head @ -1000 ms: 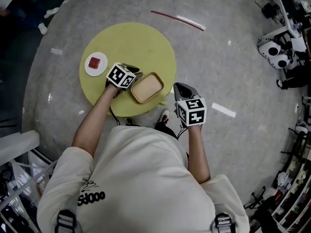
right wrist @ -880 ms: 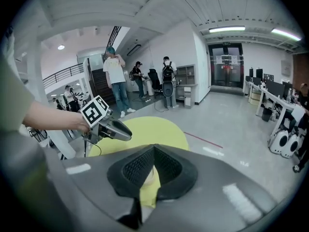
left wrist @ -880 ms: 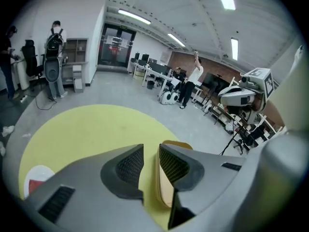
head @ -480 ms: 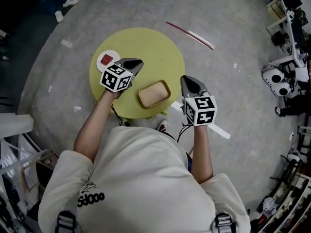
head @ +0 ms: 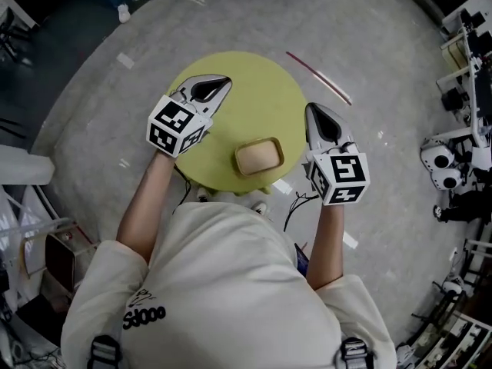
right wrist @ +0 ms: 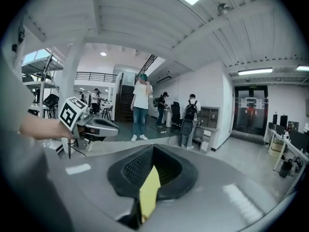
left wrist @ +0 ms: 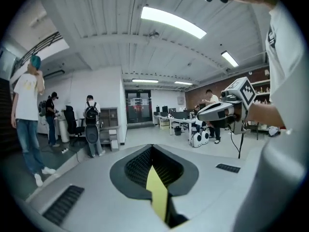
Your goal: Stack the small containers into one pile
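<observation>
The tan container (head: 259, 157) sits alone in the lower middle of the round yellow-green table (head: 254, 98), near the centre of the head view. The left gripper (head: 219, 85) hangs over the table's upper left part, apart from the container, jaws pressed together with nothing between them. The right gripper (head: 317, 114) is just off the table's right edge, above the grey floor (head: 369, 68), its jaws likewise closed and empty. Both gripper views look out across a room where people stand, each showing the other gripper at its side
</observation>
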Demonstrator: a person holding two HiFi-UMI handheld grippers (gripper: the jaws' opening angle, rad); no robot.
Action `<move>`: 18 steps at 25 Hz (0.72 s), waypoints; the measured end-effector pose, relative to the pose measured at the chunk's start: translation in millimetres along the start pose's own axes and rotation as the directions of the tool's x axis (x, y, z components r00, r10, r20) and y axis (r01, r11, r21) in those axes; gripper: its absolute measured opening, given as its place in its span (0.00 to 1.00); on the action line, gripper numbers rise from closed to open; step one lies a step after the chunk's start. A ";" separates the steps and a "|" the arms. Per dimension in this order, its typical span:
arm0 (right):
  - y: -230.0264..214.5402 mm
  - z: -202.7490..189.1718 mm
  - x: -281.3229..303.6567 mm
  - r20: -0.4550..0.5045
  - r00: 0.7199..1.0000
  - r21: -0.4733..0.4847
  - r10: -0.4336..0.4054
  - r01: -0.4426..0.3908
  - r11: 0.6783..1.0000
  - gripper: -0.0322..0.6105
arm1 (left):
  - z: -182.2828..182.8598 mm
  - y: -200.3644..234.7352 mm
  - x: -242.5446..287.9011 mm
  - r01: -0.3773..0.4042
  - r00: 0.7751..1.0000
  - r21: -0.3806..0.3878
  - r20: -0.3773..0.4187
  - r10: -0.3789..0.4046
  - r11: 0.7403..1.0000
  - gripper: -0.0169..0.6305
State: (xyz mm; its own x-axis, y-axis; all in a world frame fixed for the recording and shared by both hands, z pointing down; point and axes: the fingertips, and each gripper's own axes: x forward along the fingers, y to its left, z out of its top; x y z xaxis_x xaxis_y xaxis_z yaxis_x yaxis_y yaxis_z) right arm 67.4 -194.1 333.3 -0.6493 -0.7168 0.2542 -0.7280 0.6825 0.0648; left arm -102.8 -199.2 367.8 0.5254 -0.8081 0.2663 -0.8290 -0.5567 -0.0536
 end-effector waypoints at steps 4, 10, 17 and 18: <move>18.6 29.6 4.1 0.055 0.998 -0.076 0.039 -0.034 0.997 0.07 | 34.1 8.5 -30.8 -0.057 0.995 0.031 0.087 0.054 0.998 0.04; 45.8 69.0 3.5 0.127 0.988 -0.145 0.082 -0.064 0.987 0.07 | 72.5 18.8 -72.9 -0.170 0.976 0.155 0.160 0.145 0.973 0.04; 52.8 71.1 2.7 0.122 0.989 -0.141 0.086 -0.068 0.988 0.06 | 89.2 13.3 -85.5 -0.192 0.970 0.218 0.188 0.152 0.957 0.04; 52.2 70.1 2.1 0.119 0.989 -0.138 0.083 -0.066 0.988 0.06 | 90.1 11.8 -85.2 -0.191 0.971 0.225 0.186 0.151 0.955 0.04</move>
State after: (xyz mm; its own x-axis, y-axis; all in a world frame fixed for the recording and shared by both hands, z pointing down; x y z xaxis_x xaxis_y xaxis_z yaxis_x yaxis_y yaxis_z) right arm 12.6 -170.1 269.5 -0.7291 -0.6695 0.1422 -0.6461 0.7418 0.1799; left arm -140.1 -154.2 257.7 0.4208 -0.9043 0.0717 -0.8495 -0.4205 -0.3187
